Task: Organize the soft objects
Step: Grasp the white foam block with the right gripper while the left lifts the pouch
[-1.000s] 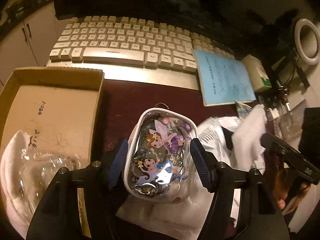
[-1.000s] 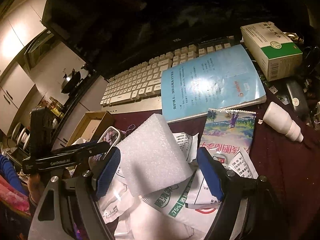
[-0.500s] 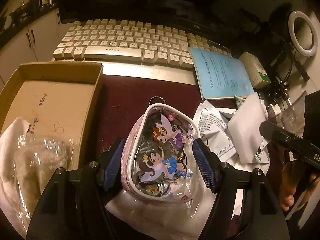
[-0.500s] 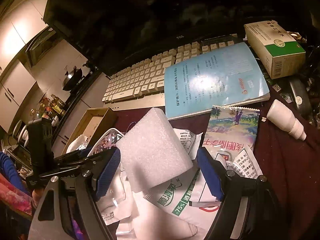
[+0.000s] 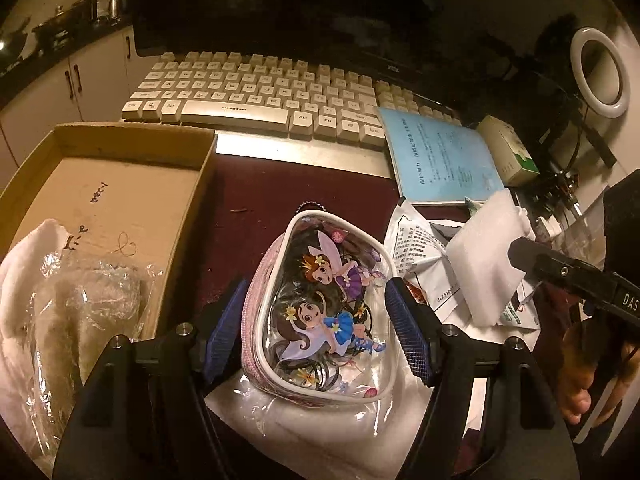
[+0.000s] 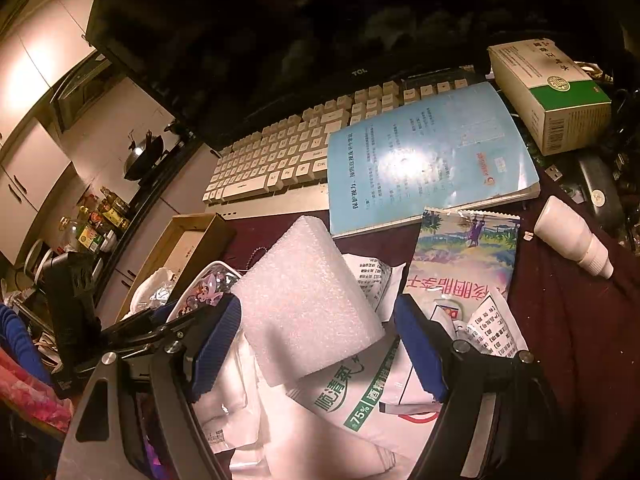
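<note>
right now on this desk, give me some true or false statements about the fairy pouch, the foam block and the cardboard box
1. The fairy pouch sits between the left claw's open fingers. True.
2. The cardboard box has nothing in it. False: a plastic-wrapped bundle lies inside.
3. The white foam block sits between the right claw's fingers. True.
4. The blue booklet lies inside the box. False: it overlaps the keyboard.
5. The right claw is shut. False: its fingers stand apart.

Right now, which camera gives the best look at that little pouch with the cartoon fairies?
The left wrist view: the fairy pouch lies face-up between the left gripper fingers, both fairies plain. The right wrist view catches only its edge beside the foam block.
</note>
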Motion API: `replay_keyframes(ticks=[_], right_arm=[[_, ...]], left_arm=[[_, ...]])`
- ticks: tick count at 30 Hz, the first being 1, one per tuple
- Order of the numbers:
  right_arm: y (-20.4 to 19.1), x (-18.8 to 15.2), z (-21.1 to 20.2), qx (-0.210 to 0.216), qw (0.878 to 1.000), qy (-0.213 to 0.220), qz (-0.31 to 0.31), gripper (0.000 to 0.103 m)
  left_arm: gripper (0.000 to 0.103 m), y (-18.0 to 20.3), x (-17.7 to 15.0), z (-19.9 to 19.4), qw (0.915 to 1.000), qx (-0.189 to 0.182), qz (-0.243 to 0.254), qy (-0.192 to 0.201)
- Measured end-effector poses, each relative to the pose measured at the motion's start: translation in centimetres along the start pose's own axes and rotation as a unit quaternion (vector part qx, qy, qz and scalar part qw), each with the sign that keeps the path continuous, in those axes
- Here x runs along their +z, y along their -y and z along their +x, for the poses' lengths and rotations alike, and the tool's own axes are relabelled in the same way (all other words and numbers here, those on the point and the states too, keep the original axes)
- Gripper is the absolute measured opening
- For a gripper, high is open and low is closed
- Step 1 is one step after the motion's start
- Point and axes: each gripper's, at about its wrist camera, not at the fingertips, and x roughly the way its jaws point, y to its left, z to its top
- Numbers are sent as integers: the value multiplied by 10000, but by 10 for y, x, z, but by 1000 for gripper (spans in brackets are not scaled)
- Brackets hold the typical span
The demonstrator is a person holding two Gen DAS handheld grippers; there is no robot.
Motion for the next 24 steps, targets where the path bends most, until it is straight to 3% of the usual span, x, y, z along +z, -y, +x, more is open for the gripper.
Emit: replay_keyframes(ticks=[6,13,14,15,24], right_arm=[[-1,-1,-1,0,10000,2,5,79],[-2,-3,-2,-60,10000,16,-2,79],[-2,-3,-2,-71,10000,22,-1,79],[-3,-4,-2,-73,10000,19,-7,79],[-4,-4,-2,-120,9999,24,-46,79]], left_arm=[[70,-2,-3,-7,9998,-176,-39,-75],[70,3,-8,-7,9999,27,51,89],[67,4,-9,-9,9999,23,74,117],[57,3,-11,-10,9999,27,71,123],[25,-22,-14,-23,9967,-381,-597,389]])
